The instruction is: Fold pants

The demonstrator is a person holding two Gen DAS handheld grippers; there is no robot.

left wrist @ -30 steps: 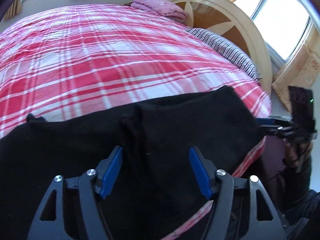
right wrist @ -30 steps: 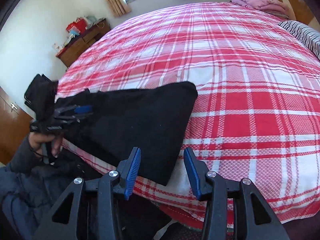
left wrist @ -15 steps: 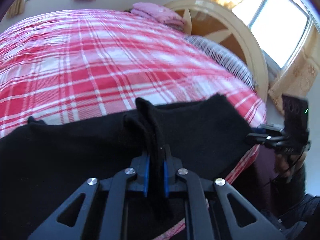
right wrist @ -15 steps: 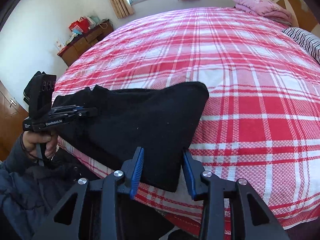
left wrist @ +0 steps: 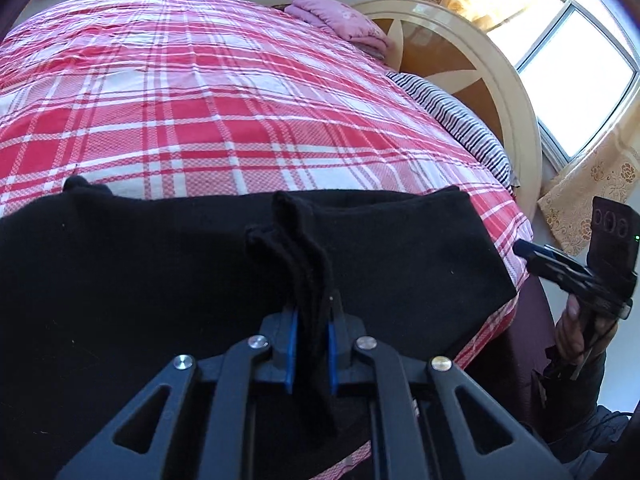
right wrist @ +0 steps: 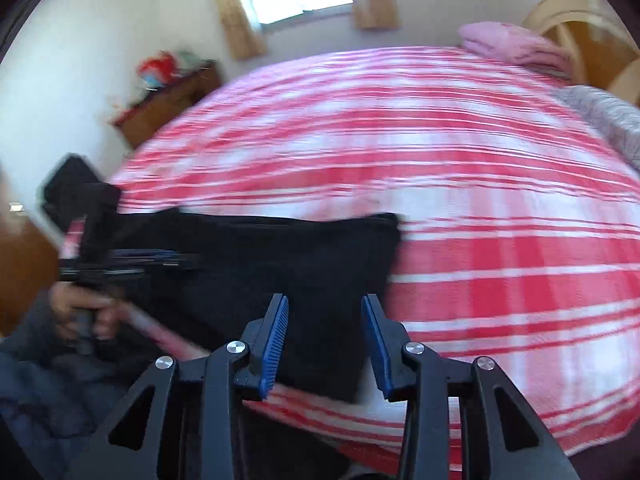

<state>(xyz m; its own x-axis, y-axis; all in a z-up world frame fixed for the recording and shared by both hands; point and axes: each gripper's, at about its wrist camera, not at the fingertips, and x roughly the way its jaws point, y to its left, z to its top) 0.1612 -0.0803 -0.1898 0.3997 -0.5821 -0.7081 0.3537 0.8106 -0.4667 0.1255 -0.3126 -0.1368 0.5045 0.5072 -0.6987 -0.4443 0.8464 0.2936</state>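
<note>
Black pants (left wrist: 140,280) lie across the near edge of the red plaid bed (left wrist: 240,100). My left gripper (left wrist: 310,320) is shut on a pinched ridge of the pants fabric, which stands up between the blue pads. In the right wrist view, which is motion-blurred, the pants (right wrist: 300,256) lie flat and my right gripper (right wrist: 324,320) is open, its fingers straddling the near right corner of the pants. The right gripper also shows in the left wrist view (left wrist: 536,256) at the pants' right edge; the left gripper shows in the right view (right wrist: 152,258).
A pink folded blanket (left wrist: 340,20) and a striped pillow (left wrist: 460,120) lie by the round headboard (left wrist: 480,64). A wooden dresser (right wrist: 168,100) stands by the far wall. A window (left wrist: 580,72) is at the right.
My left gripper closed on a fold of the pants and has lifted it slightly. My right gripper moved in toward the pants' corner, stays open, and is moving fast now.
</note>
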